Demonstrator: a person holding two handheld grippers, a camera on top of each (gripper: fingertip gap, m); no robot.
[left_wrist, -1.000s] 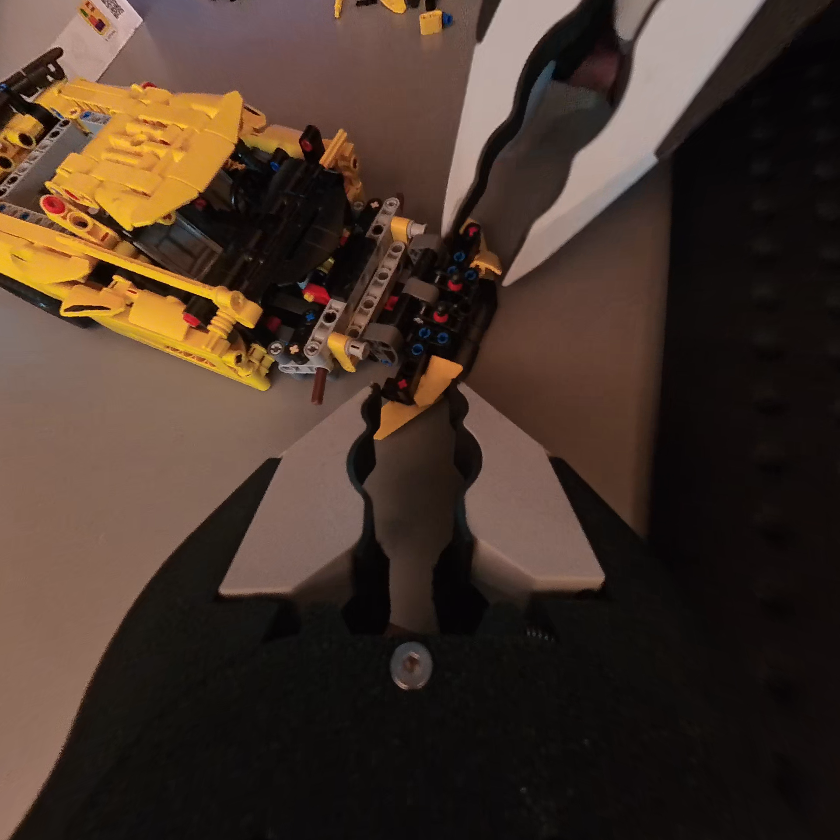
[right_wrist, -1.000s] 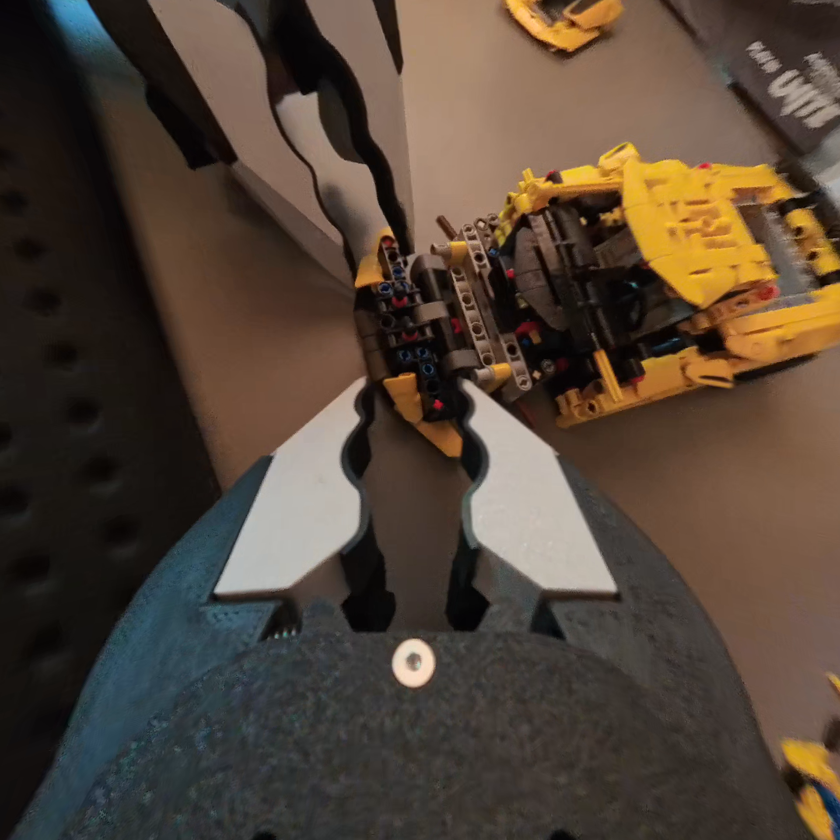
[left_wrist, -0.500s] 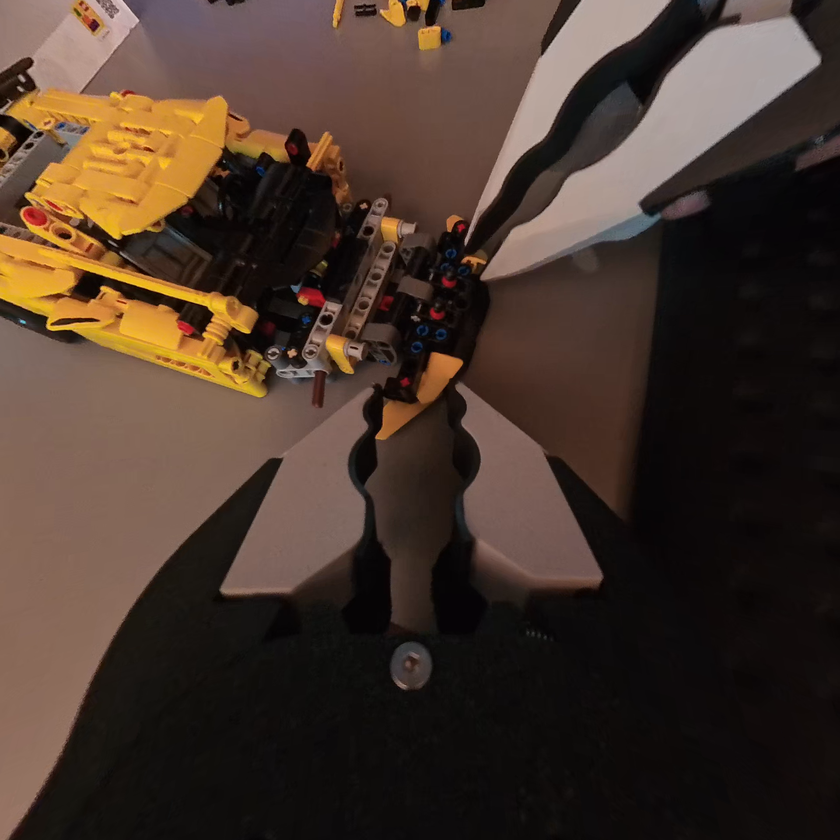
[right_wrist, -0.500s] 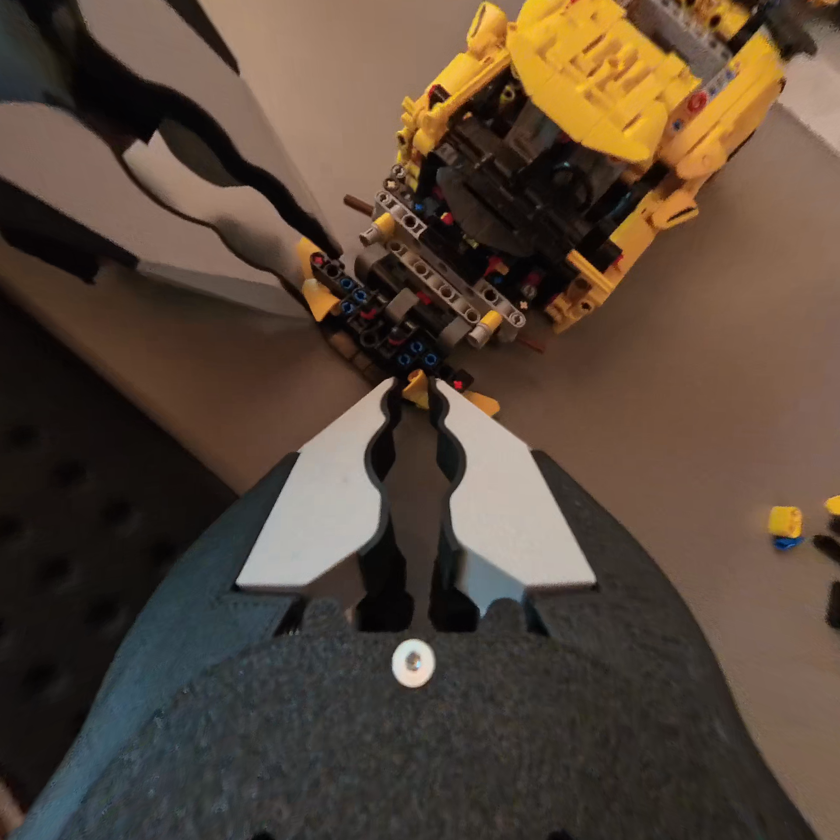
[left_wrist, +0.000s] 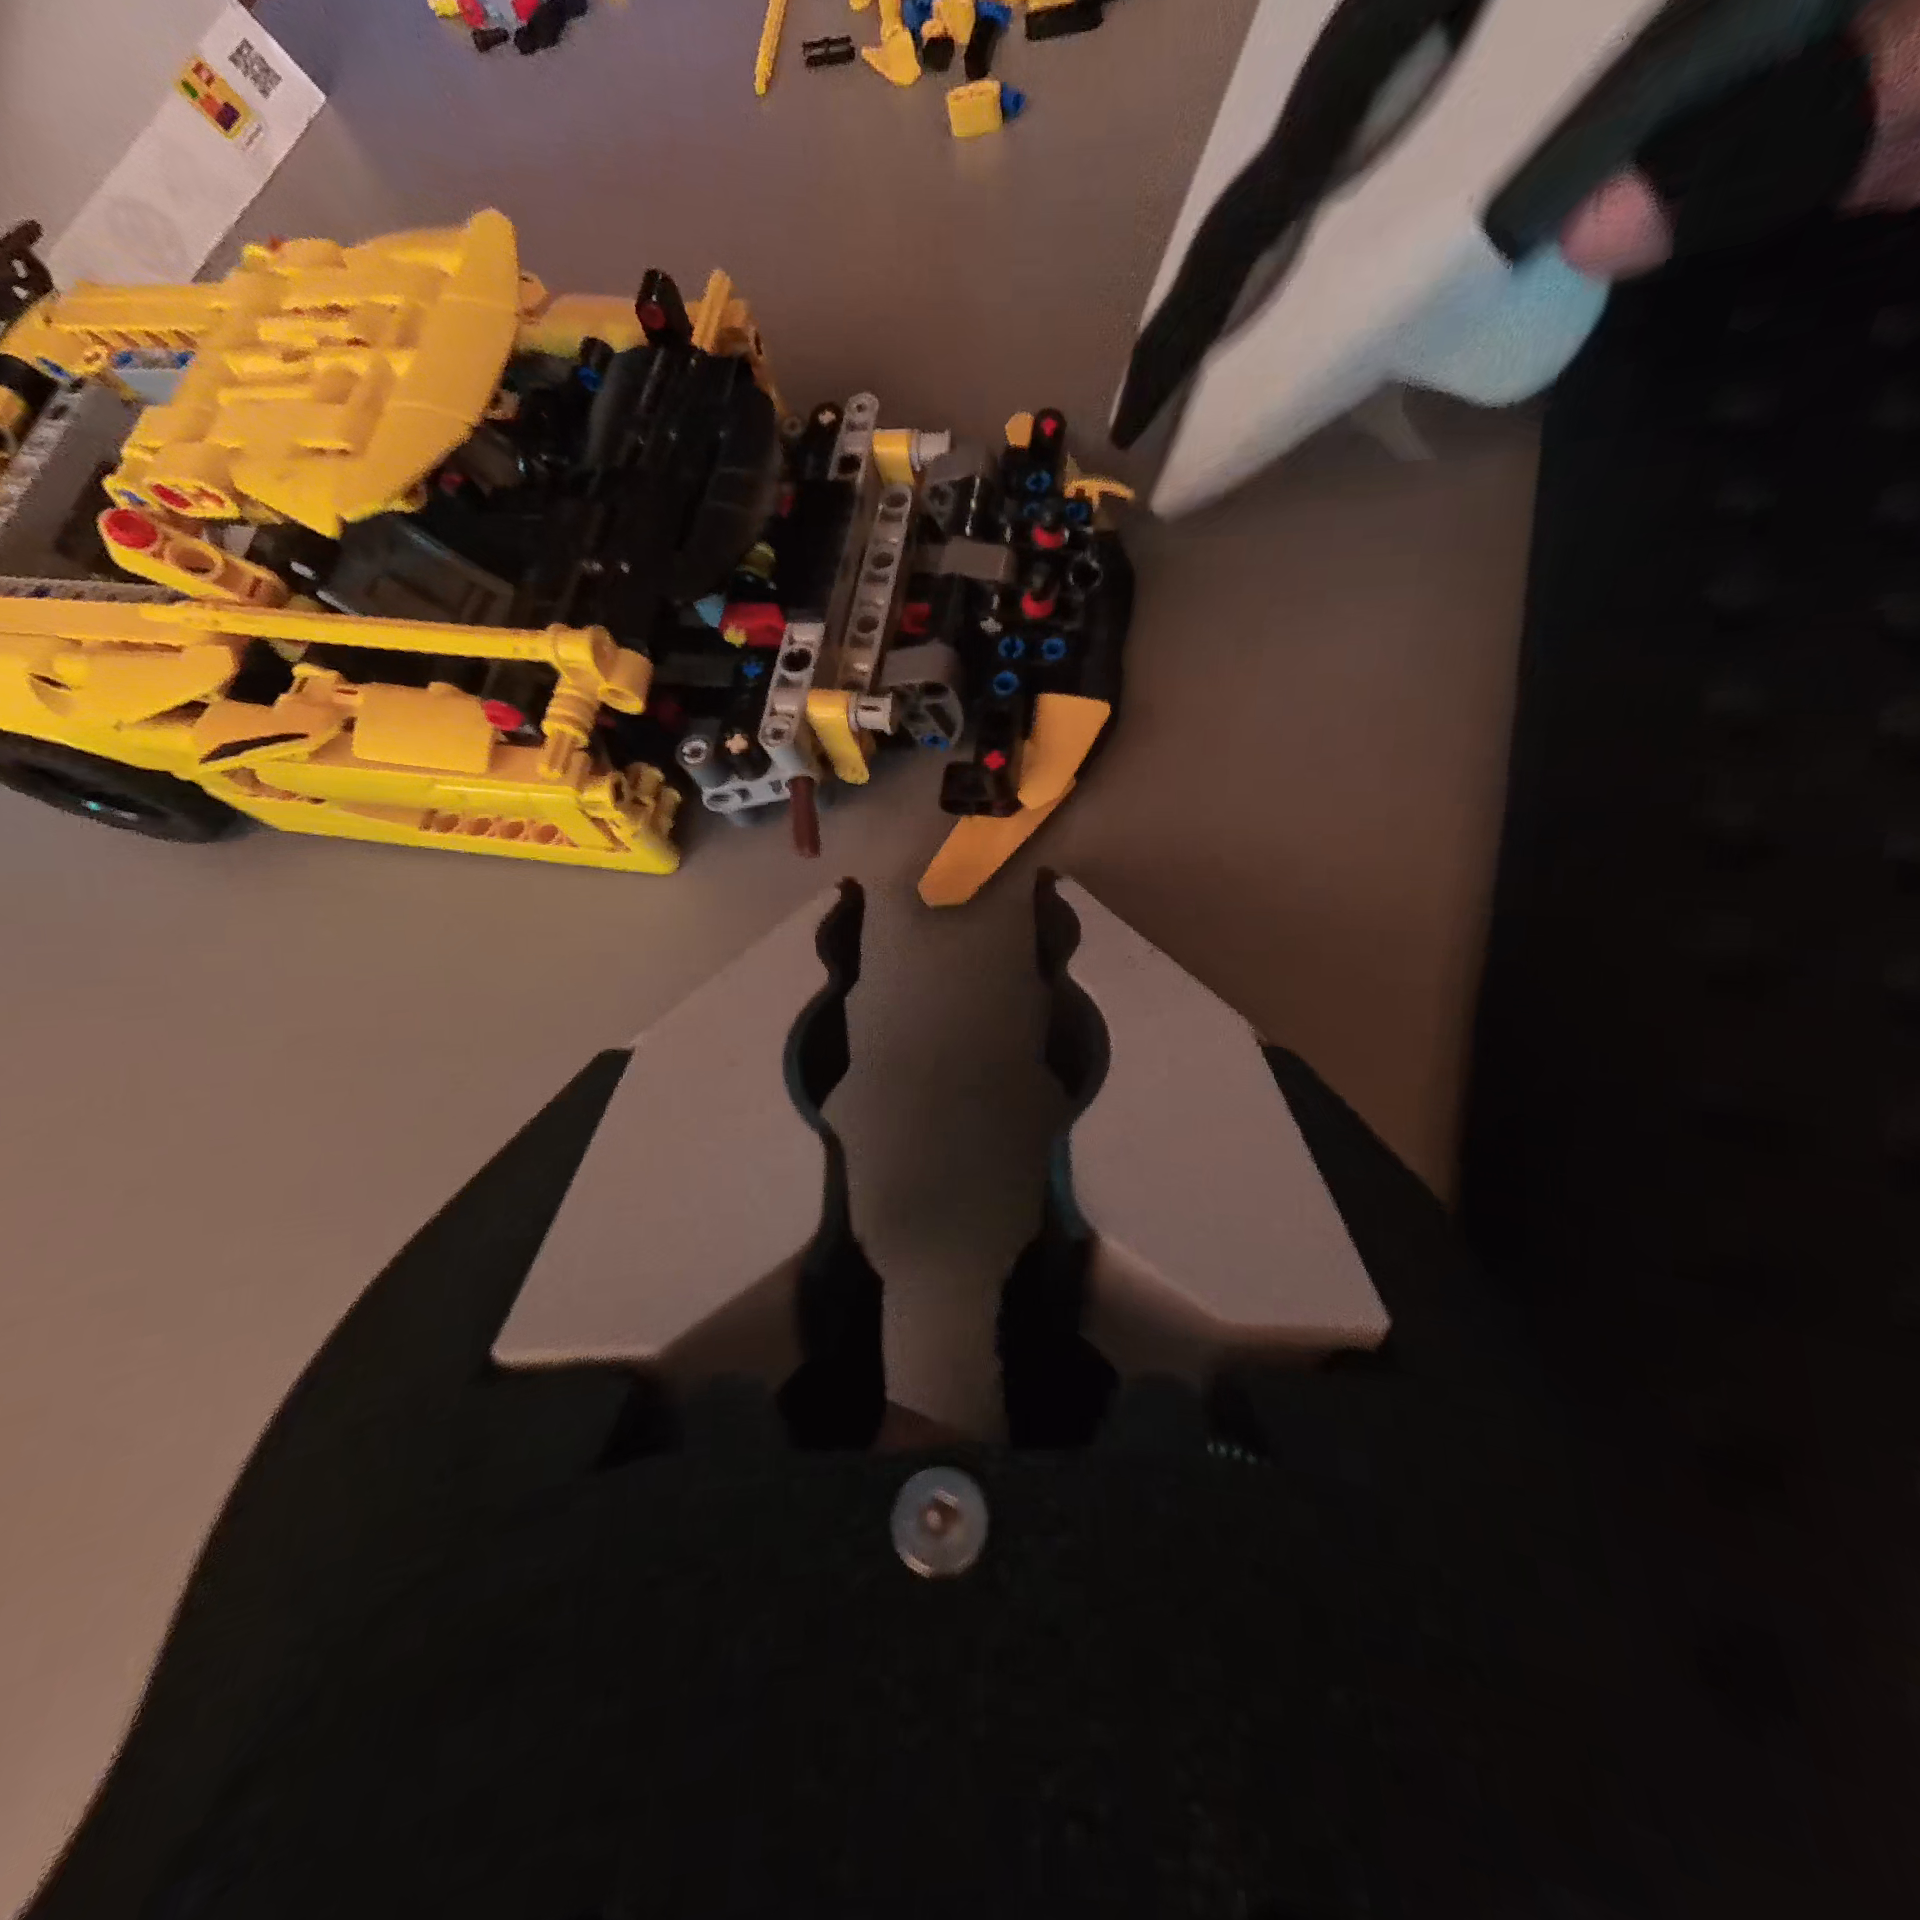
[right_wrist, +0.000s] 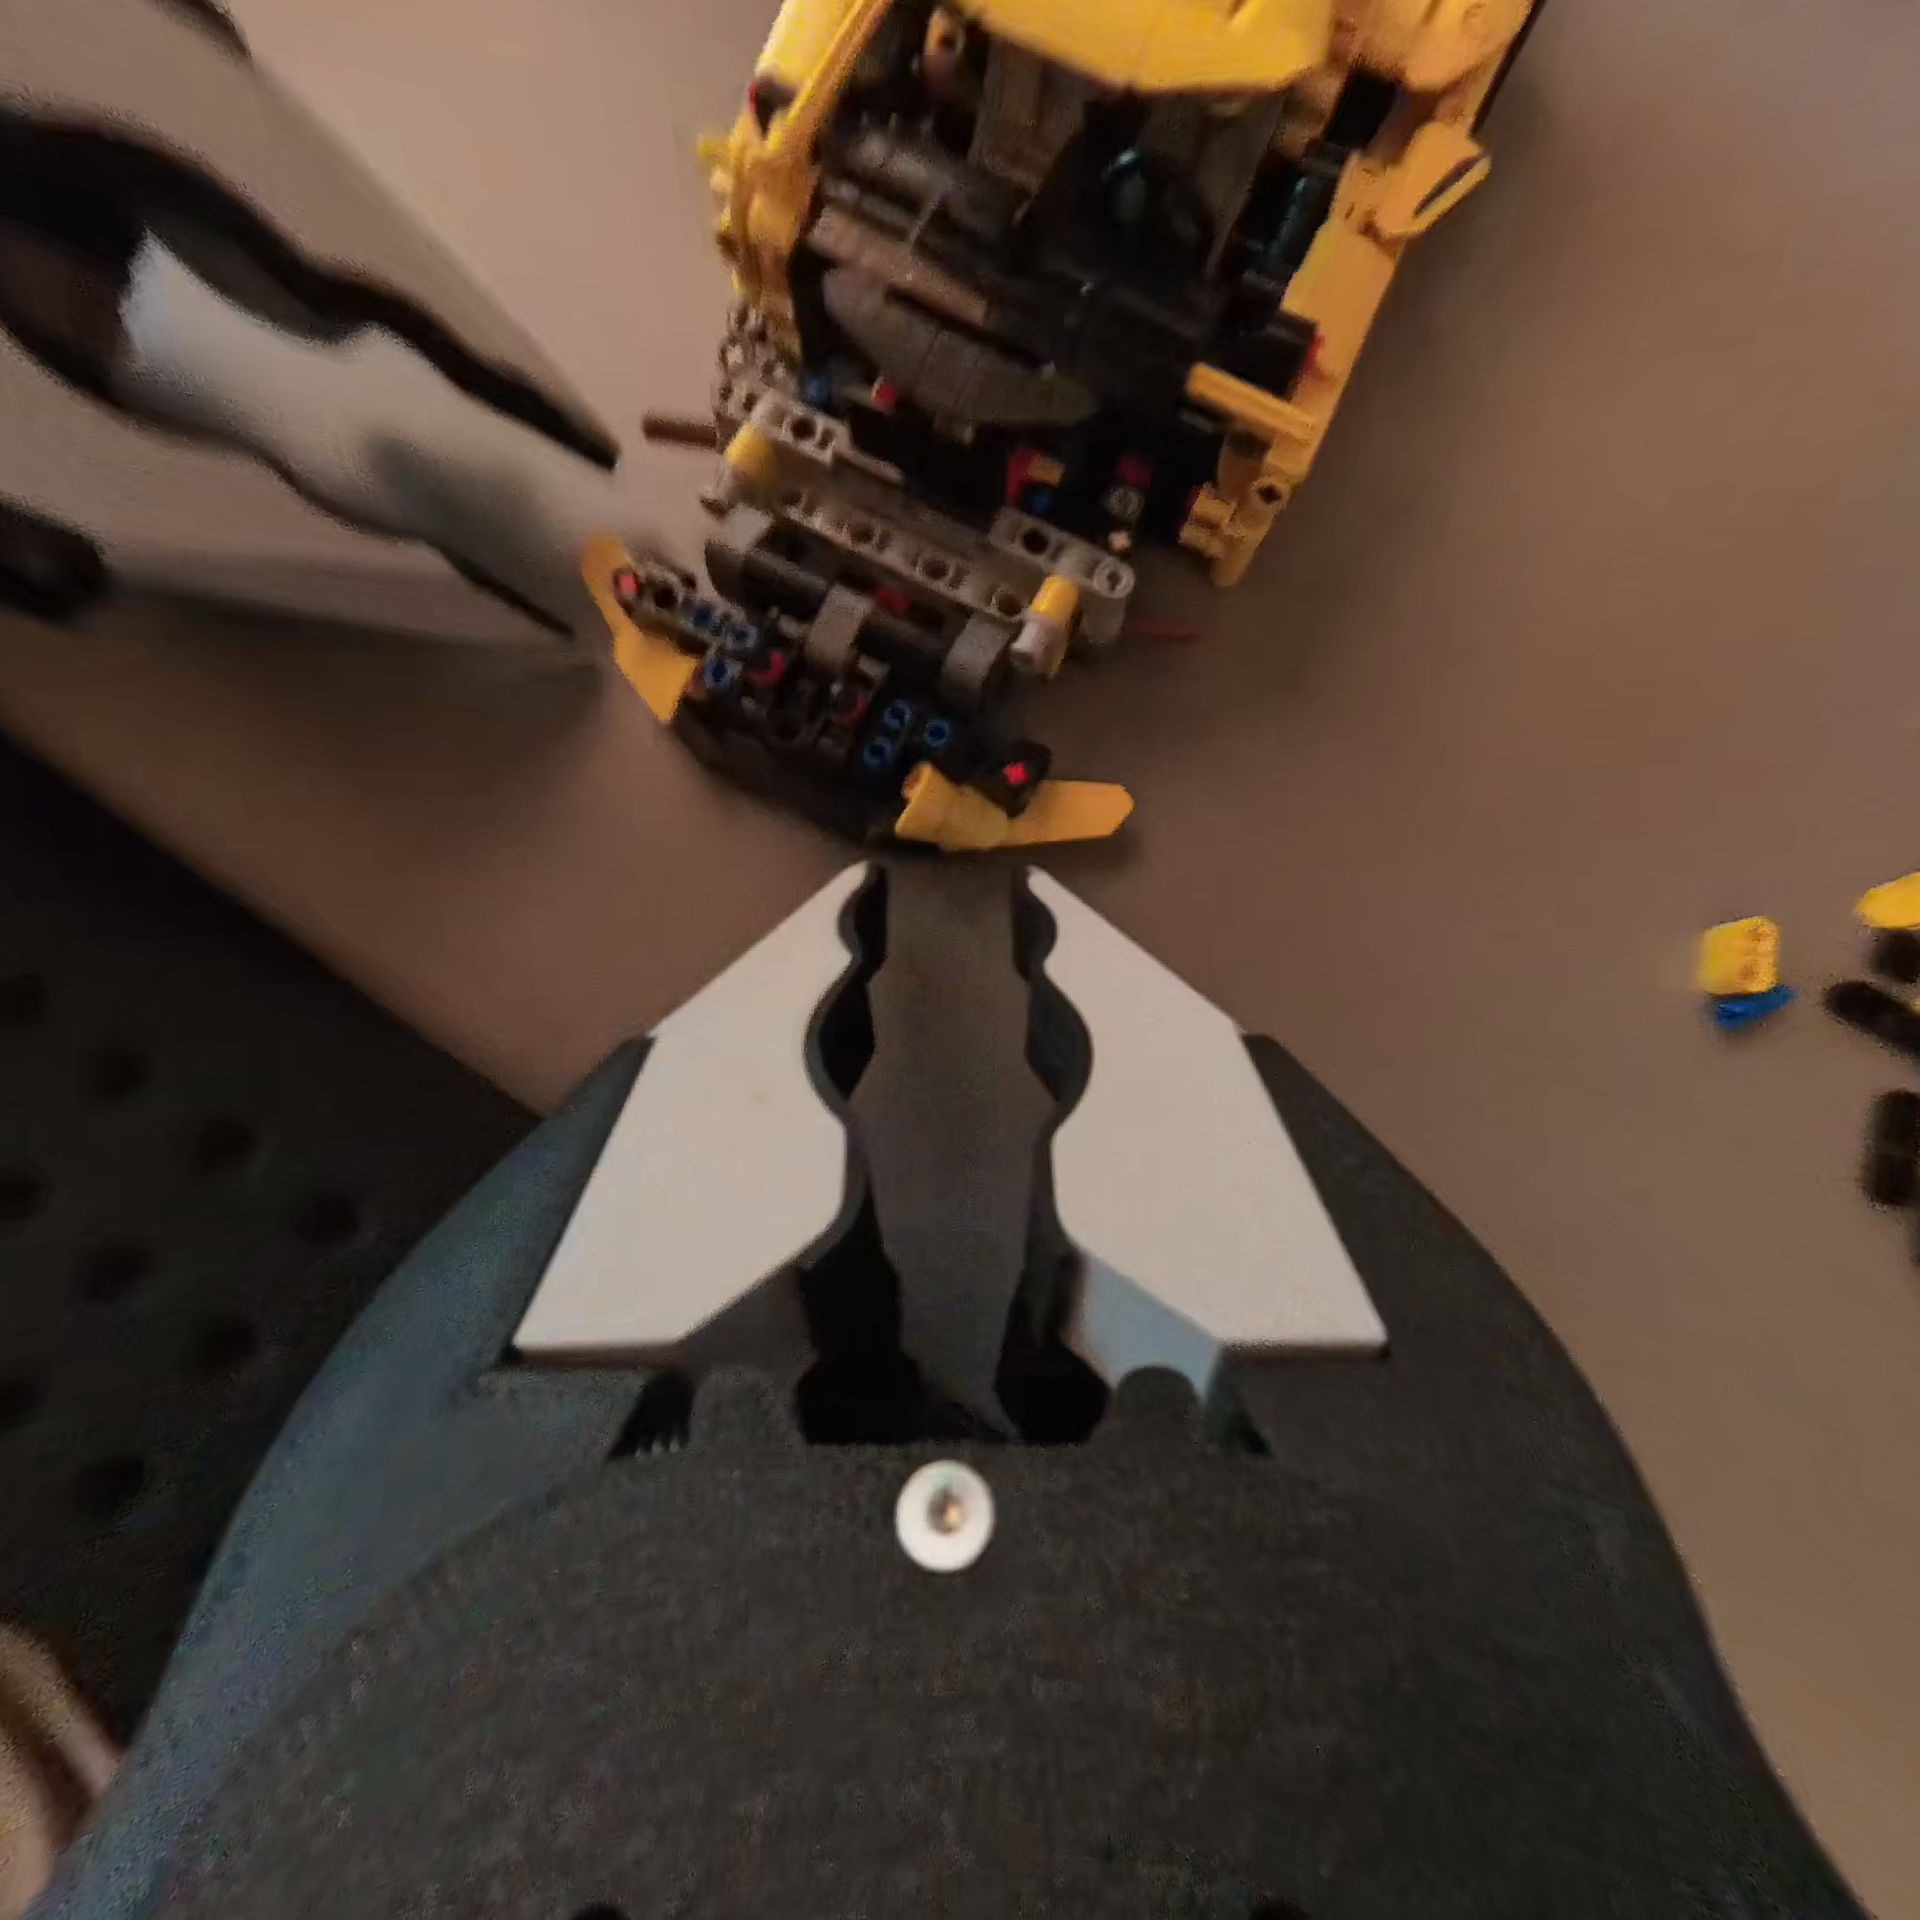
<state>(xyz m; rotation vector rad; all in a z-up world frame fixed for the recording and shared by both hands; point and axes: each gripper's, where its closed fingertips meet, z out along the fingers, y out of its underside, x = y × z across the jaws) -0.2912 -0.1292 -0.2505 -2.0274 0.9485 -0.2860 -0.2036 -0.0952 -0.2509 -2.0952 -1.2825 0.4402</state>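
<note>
Yellow and black brick-built car (left_wrist: 395, 582) sits on the grey table (left_wrist: 312, 1039), its unfinished black and grey end facing both grippers. Left gripper (left_wrist: 945, 888) has jaws parted, nothing between them, tips just short of the yellow wing piece (left_wrist: 997, 831) at the car's near corner. Right gripper (right_wrist: 945, 873) is likewise parted and empty, tips just below the car's other yellow corner piece (right_wrist: 1008, 816), barely apart. Beyond the jaws: loose bricks (left_wrist: 935, 52) and a printed leaflet (left_wrist: 197, 156). Dark perforated mat (right_wrist: 156, 1143) flanks the table edge.
</note>
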